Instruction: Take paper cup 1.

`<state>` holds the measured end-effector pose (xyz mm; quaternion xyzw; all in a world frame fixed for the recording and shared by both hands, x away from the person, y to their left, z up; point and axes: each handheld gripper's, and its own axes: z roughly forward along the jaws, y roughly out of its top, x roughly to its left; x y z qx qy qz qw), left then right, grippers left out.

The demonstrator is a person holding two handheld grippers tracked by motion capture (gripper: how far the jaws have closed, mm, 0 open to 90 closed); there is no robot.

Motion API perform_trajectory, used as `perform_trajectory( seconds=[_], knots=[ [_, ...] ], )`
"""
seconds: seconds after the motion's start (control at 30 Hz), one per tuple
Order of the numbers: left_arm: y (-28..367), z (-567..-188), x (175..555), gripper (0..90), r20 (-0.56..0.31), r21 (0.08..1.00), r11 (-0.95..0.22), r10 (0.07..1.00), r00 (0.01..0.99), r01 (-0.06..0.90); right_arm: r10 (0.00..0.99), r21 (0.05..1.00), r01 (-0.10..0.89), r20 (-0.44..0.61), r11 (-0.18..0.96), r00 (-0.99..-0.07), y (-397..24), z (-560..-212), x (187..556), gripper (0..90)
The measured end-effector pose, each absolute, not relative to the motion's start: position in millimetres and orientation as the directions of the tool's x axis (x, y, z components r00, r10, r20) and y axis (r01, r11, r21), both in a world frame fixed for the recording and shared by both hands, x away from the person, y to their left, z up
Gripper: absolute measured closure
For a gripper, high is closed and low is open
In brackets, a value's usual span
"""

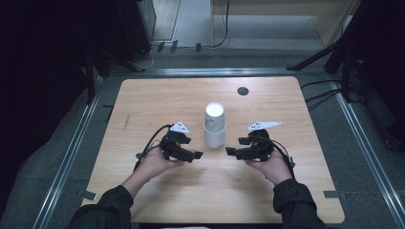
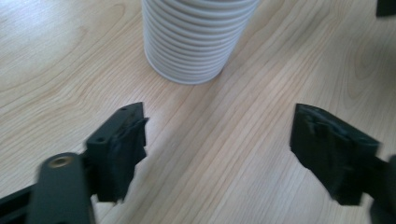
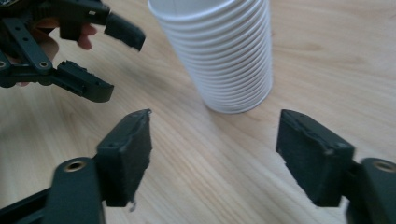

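One cup stack, two open grippers

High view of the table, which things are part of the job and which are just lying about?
In use:
- white ribbed stack of paper cups, standing upside down
- left gripper, open
- right gripper, open

Lying about:
- small dark round disc near the wooden table's far edge

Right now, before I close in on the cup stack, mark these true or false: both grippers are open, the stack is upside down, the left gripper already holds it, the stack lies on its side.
1. Both the left gripper and right gripper are open. True.
2. The stack of white paper cups stands upside down. True.
3. The left gripper already holds the stack. False: nothing sits between its jaws.
4. The stack lies on its side. False: it stands upright on the wooden table.
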<state>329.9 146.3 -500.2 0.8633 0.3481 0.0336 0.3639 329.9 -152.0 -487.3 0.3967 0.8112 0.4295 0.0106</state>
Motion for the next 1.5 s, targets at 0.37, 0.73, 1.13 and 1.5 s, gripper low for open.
perform_trajectory(
  seconds=[0.37, 0.73, 1.13, 1.5],
  knots=[
    [152, -499, 331, 29.2, -0.23, 0.638, -0.5, 0.602, 0.765, 0.585, 0.677, 0.734, 0.564, 0.197, 0.378, -0.71, -158, -489, 329, 38.7],
    [149, -494, 327, 33.1, -0.222, 0.62, -0.532, 0.587, 0.779, 0.577, 0.623, 0.743, 0.517, 0.174, 0.426, -0.762, -155, -478, 328, 28.8],
    [155, -490, 326, 33.3, -0.235, 0.631, -0.528, 0.568, 0.789, 0.568, 0.608, 0.718, 0.524, 0.179, 0.457, -0.774, -157, -469, 329, 27.7],
    [159, -487, 322, 33.3, -0.213, 0.645, -0.543, 0.548, 0.809, 0.538, 0.591, 0.734, 0.485, 0.14, 0.476, -0.794, -161, -448, 331, 33.0]
  ],
)
